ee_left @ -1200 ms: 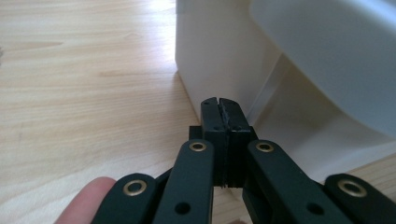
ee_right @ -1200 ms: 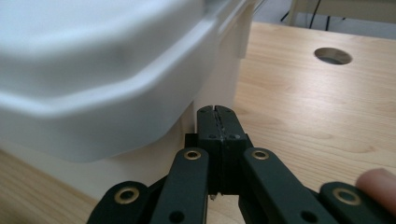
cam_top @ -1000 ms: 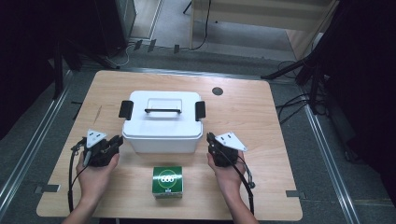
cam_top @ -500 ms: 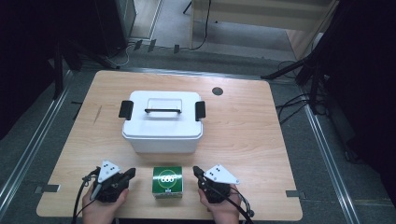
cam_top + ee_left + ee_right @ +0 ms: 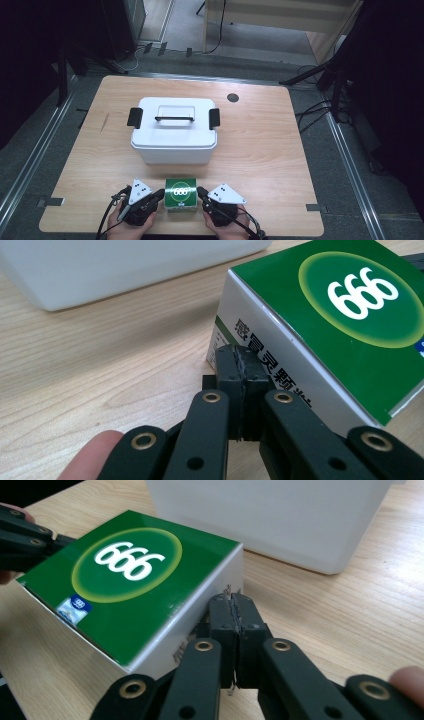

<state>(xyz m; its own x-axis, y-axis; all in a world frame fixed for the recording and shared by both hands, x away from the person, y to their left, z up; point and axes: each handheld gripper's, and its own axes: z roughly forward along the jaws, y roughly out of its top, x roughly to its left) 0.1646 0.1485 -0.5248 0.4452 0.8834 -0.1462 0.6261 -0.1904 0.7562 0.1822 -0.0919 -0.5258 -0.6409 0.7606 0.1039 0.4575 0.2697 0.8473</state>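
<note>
Hands: both came in from the near table edge, one either side of the green box (image 5: 180, 193), wrists low and grippers laid nearly level.
Left gripper (image 5: 159, 194): left of the green box, jaws pointed at its left white side; tips at or just short of that side in the left gripper view, contact could not be told. Jaws were pressed together pad to pad, nothing between them.
Right gripper (image 5: 200, 192): right of the green box, jaws aimed at its right white side near the far corner; tips just beside the wall, contact unclear. Jaws were closed flat on each other, holding nothing.
Fingertips: one showed beside the left gripper's body (image 5: 92, 456), one beside the right gripper's (image 5: 409, 681).
Green box: sat flat on the wooden table (image 5: 280, 145) near its near edge, between the two grippers.
Writing: top of the green box read "666" in white on a pale-ringed oval; a small blue mark at one corner, too small to read; black Chinese characters ran along the white left side.
White bin (image 5: 174, 131): just beyond the green box, apart from it, lid on, black latch at each end, black handle lying on the lid.
</note>
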